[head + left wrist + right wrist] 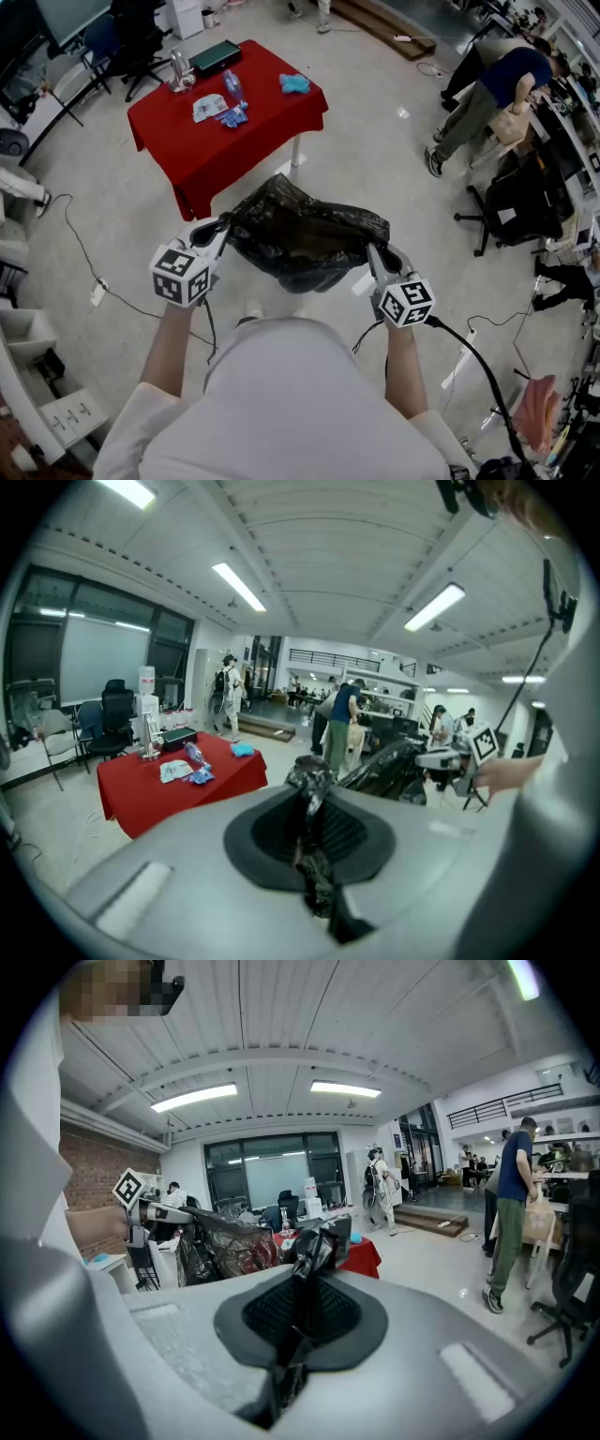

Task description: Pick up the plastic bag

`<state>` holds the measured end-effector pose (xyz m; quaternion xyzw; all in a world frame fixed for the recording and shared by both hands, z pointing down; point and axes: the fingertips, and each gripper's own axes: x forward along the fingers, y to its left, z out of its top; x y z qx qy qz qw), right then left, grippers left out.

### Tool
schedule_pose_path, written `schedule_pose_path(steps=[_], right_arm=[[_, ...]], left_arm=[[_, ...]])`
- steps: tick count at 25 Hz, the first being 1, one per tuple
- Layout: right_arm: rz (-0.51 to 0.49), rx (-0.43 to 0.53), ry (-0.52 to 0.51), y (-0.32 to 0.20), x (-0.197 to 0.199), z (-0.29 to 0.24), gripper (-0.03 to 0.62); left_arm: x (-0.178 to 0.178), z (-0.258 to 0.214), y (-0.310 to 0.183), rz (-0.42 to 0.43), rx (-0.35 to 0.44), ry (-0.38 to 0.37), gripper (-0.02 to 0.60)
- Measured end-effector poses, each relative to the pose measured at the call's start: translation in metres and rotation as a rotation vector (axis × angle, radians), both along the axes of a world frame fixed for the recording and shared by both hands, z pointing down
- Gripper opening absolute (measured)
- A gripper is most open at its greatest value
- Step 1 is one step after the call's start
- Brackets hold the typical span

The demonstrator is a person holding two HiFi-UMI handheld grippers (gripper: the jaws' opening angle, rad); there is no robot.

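The left gripper [221, 228] is clamped on one edge of the bag [305, 234], and the right gripper [377, 253] on the opposite edge. The bag is held stretched between them, clear of the floor [112, 225]. Beyond it, a red table [216, 155] is seen.

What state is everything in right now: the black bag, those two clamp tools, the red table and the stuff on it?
plastic bag: off the floor, stretched between both grippers.
left gripper: shut on one edge of the bag.
right gripper: shut on the opposite edge.
table: standing, draped in a red cloth, small items on top.
bottle: seems to lie on its side on the table.
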<state>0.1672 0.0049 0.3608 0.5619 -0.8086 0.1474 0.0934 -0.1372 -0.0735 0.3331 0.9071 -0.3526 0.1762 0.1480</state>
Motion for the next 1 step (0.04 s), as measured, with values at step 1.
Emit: schedule_pose_path(steps=[1], right_arm=[[-0.001,0.002,-0.001,0.0000,-0.0009,-0.0004,0.002]], left_arm=[[-0.0005,0.0000,-0.0002,0.000,0.000,0.000,0.005]])
